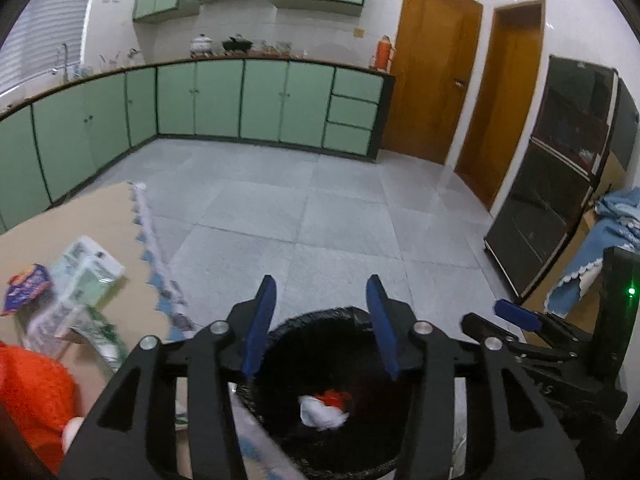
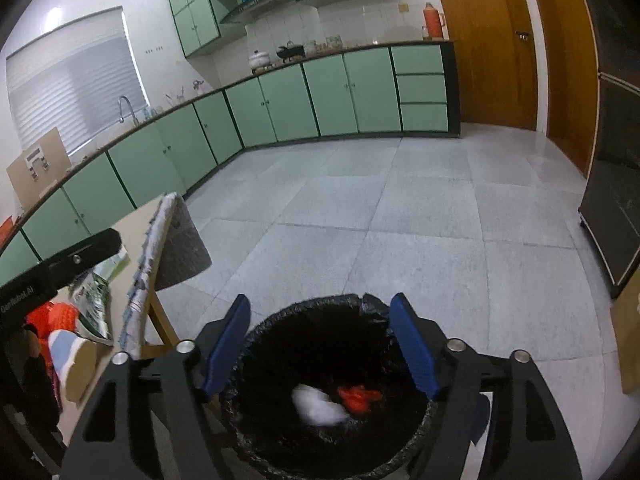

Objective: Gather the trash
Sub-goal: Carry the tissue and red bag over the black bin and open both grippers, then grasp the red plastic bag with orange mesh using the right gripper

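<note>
1. Left gripper (image 1: 322, 320): jaws parted, nothing between the blue pads; it hangs over the mouth of the black-lined bin (image 1: 280, 322).
2. Right gripper (image 2: 320, 344): jaws spread wider, also empty, directly above the same bin (image 2: 256, 330).
3. Trash in the bin: a white crumpled wad (image 2: 318, 404) and a red scrap (image 2: 358, 398) lie against the black liner. Both are blurred, so they may be falling or already settled; cannot tell.
4. Done so far, by judgement: those two pieces count as collected.
5. Left to do: on the table (image 1: 96, 208) beside the bin sit a green-and-white wrapper (image 1: 86, 276) and a purple-orange packet (image 1: 26, 286); probably trash.
6. An orange fuzzy item (image 1: 34, 392) at the table edge, near the left gripper; unclear whether it is trash.
</note>
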Available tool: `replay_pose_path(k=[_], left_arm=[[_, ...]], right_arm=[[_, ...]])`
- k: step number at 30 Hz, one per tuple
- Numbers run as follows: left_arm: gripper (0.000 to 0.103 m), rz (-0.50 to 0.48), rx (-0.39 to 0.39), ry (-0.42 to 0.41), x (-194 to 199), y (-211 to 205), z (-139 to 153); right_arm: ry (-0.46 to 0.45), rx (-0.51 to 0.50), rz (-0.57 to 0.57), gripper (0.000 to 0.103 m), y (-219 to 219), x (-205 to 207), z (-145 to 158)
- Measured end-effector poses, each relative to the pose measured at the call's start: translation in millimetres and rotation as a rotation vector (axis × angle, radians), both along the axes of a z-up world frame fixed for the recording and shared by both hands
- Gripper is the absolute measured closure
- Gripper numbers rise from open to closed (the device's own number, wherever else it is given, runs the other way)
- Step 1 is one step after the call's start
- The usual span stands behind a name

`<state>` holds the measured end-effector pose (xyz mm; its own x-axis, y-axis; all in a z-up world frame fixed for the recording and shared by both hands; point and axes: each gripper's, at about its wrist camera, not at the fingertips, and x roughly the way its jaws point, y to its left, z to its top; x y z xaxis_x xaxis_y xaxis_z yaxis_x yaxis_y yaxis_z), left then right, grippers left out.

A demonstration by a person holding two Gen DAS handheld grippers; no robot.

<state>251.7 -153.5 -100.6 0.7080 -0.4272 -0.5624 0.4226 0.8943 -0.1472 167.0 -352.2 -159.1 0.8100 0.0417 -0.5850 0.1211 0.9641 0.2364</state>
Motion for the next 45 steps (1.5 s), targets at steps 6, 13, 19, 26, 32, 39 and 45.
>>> replay_pose_path(k=[6, 13, 19, 26, 32, 39, 45], left_arm=[[0.033, 0.106, 0.036, -0.098, -27.7, 53.1, 27.0], [0.031, 0.309, 0.115, -0.143, -72.1, 143.4, 35.4], [0.031, 0.43, 0.176, -0.136, -101.1, 203.6, 30.2], [0.031, 0.542, 0.182, -0.114, -117.2, 255.1, 18.9], [0.031, 0.606, 0.171, -0.092, -111.0, 288.6, 11.9], [0.031, 0.673, 0.15, -0.075, -112.5, 324.1, 5.1], [0.031, 0.712, 0.151, -0.073, -113.8, 341.9, 4.7]], right_arm=[[-0.093, -0.035, 0.051, 0.014, 39.4, -16.6, 32.4], [-0.17, -0.031, 0.191, 0.012, 114.5, -26.6, 51.5], [-0.179, -0.02, 0.315, 0.012, 179.2, -25.6, 47.8], [-0.165, -0.05, 0.44, 0.012, 243.9, -14.6, 42.1], [-0.167, -0.062, 0.506, 0.013, 283.3, -5.3, 41.5], [-0.13, -0.05, 0.597, 0.017, 324.7, 14.3, 34.6], [-0.095, -0.063, 0.651, 0.02, 352.2, 31.1, 26.7]])
